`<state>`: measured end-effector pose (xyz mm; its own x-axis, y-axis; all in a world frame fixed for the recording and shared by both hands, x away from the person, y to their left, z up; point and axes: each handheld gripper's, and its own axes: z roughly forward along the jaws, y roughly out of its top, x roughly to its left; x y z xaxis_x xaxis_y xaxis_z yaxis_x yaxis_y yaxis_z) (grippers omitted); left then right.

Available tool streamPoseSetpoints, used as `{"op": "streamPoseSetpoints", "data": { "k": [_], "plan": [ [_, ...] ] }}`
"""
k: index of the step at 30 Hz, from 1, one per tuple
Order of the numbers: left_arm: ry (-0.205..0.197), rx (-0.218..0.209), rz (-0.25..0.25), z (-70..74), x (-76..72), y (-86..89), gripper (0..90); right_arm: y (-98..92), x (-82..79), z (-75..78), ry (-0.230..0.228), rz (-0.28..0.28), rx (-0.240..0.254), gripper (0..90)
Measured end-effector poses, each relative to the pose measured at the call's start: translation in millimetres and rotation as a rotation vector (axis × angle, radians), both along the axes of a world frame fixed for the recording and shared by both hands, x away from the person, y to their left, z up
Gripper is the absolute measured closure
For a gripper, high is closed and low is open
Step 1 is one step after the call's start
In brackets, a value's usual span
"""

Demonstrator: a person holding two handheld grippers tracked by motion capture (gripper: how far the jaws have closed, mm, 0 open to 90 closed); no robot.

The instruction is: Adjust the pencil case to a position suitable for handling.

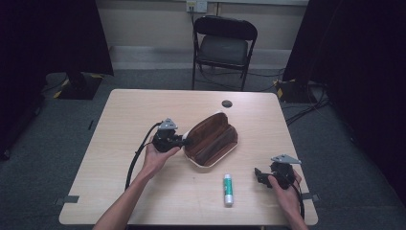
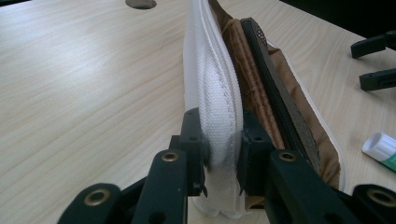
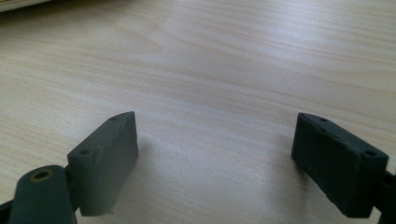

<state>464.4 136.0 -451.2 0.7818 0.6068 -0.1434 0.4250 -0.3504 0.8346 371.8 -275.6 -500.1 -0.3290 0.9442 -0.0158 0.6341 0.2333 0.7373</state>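
Note:
A white pouch with a brown lining (image 1: 210, 140) lies open in the middle of the wooden table (image 1: 143, 110). My left gripper (image 1: 184, 140) is shut on the pouch's white edge (image 2: 215, 107) at its near left end; in the left gripper view the fabric is pinched between both jaws. A glue stick with a green label (image 1: 229, 189) lies near the table's front, and its white cap (image 2: 380, 145) shows at the right of the left gripper view. My right gripper (image 1: 258, 175) rests low at the front right, open, with bare wood between its jaws (image 3: 215, 158).
A round cable hole (image 1: 226, 103) sits near the table's far edge. A black folding chair (image 1: 224, 45) stands behind the table. Black curtains hang at both sides. Cables trail from each gripper towards the front edge.

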Motion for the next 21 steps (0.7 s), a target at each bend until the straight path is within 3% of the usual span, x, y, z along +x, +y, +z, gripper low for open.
{"op": "streamPoseSetpoints", "data": {
  "k": [7,14,21],
  "plan": [
    [0.006,0.008,-0.03,3.7,-7.5,3.6,76.8,0.0,0.0,0.0,0.0,0.0,0.0,13.4],
    [0.034,-0.024,-0.047,2.4,-14.0,16.7,77.2,0.0,-0.1,0.1,0.001,0.0,0.0,13.4],
    [0.042,-0.017,-0.064,3.1,-23.3,26.6,77.2,0.0,-0.1,0.0,0.0,0.001,0.0,13.5]
  ]
}}
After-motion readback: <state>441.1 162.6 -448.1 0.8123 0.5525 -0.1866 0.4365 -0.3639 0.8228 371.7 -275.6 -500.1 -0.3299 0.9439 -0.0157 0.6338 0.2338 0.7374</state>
